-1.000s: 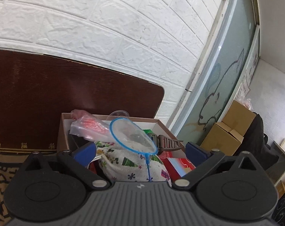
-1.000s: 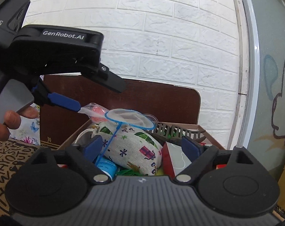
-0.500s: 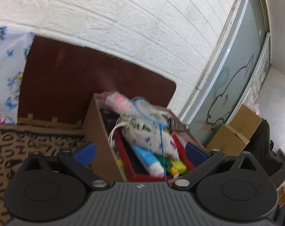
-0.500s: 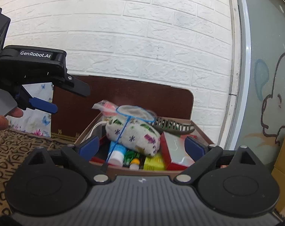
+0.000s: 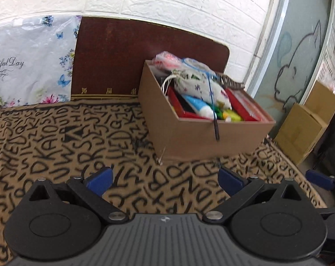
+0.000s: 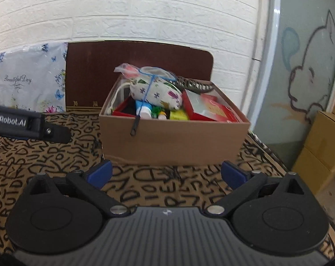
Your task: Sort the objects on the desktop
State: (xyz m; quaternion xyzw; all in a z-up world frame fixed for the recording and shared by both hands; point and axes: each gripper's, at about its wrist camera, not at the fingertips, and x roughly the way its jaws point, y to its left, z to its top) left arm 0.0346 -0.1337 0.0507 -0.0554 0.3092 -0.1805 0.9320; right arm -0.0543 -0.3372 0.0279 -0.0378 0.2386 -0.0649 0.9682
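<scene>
Box (image 6: 174,137) sat packed full, little net (image 6: 155,72) on top. Both claws, left (image 5: 165,178) and right (image 6: 166,171), wide open, empty, near box front.

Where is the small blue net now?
In both wrist views the blue net lies on top of the patterned pouch in the cardboard box, its black handle hanging over the box's front rim.

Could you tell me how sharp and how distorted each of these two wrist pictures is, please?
Left wrist view: slight motion blur on the letter-print cloth and the cardboard box; fisheye bends the brick wall. Right wrist view: the box is similarly soft, the door frame bows, and even daylight leaves no harsh glare.
</scene>
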